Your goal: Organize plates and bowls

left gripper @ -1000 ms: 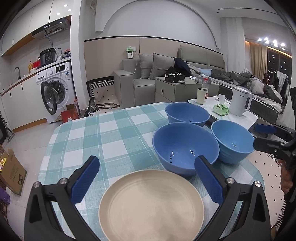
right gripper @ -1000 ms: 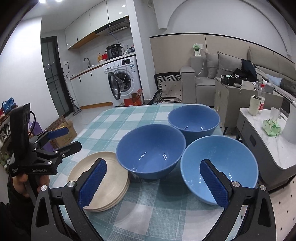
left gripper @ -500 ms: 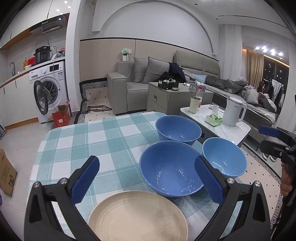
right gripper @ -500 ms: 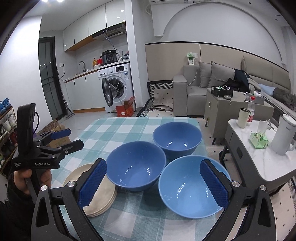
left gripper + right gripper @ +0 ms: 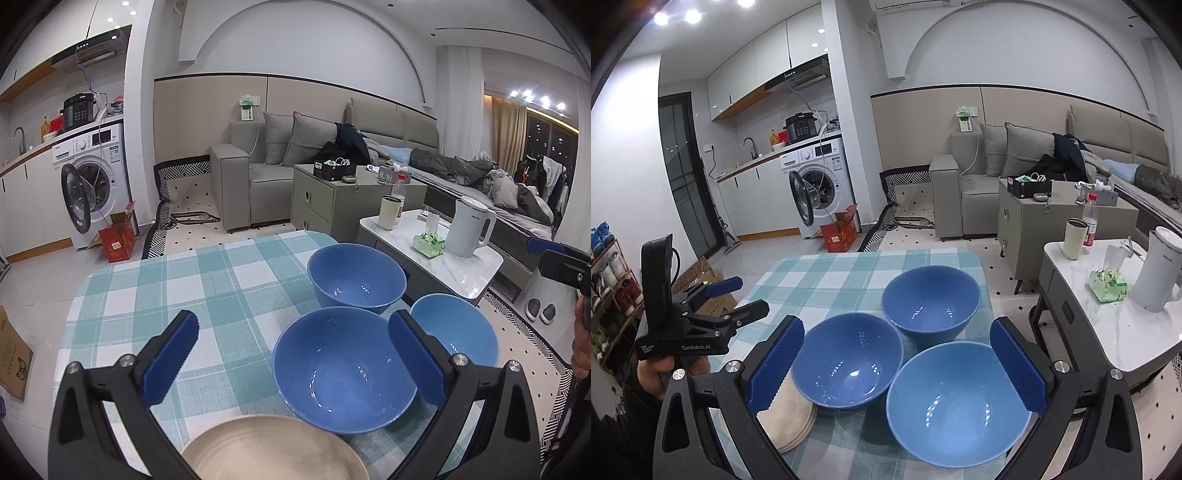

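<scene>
Seemingly poised before any pick, the left gripper [image 5: 291, 354] hangs above the checked table [image 5: 155, 295] with jaws wide and empty, a beige plate stack [image 5: 273, 450] just under it beside the middle bowl [image 5: 343, 369]. From the right wrist, the right gripper [image 5: 897, 363] likewise gapes, holding nothing, over the nearest bowl [image 5: 955, 400], which touches its neighbour, the far bowl [image 5: 931, 302] just behind; all three sit mouth-up (round, so no long axis), probably ready for nesting.

Bright ceiling spotlights, sharp focus, fisheye-warped edges

Bench [image 5: 849, 273]: three bowls clustered, touching: near-right bowl [image 5: 956, 406], near-left bowl [image 5: 849, 369], far bowl [image 5: 931, 302]; plate stack [image 5: 790, 421] left of them.
</scene>
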`<state>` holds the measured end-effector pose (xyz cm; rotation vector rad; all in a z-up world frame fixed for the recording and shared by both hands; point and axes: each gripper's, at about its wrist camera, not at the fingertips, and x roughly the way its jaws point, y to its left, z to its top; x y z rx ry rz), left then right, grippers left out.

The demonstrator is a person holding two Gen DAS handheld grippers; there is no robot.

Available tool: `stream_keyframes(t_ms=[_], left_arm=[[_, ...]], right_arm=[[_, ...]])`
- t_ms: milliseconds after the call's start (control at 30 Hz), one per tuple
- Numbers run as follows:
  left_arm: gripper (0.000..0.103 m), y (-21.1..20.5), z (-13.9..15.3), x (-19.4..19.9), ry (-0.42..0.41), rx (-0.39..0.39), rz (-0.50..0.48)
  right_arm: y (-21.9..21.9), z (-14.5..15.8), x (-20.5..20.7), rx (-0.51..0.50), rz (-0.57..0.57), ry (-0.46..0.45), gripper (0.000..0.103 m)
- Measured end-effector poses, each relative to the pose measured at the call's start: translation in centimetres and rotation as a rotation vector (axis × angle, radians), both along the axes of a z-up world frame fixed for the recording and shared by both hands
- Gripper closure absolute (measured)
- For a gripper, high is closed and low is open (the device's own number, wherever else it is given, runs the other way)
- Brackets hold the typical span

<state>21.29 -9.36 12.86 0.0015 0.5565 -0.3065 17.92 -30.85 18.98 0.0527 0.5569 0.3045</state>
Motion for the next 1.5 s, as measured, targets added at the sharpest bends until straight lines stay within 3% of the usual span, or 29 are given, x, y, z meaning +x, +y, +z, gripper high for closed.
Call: stream_keyframes(t_ms=[233, 600, 900, 1133, 1500], left_arm=[[0.000, -0.5, -0.2, 2.6, 0.027, 0.001, -0.008], [0.000, -1.4, -1.0, 6.2, 0.080, -0.008, -0.031], [0.000, -2.3, -1.0, 9.2, 0.100, 0.000, -0.046], [0.000, -3.3, -1.4, 11.6, 0.124, 0.007, -0.063], [0.000, -5.5, -3.1, 15.1, 0.177, 0.050, -0.087]], right_arm=[[-0.6, 0.1, 2.8, 0.000, -0.019, 0.027, 0.000], [-0.9, -3.5, 7.3, -0.004, -0.068, 0.138, 0.000], [-2.9, -2.4, 9.1, 0.046, -0.135, 0.081, 0.000], [-5.3, -1.8, 12.0, 0.085, -0.181, 0.097, 0.000], [-5.4, -5.3, 16.9, 0.052, -0.184, 0.226, 0.001]])
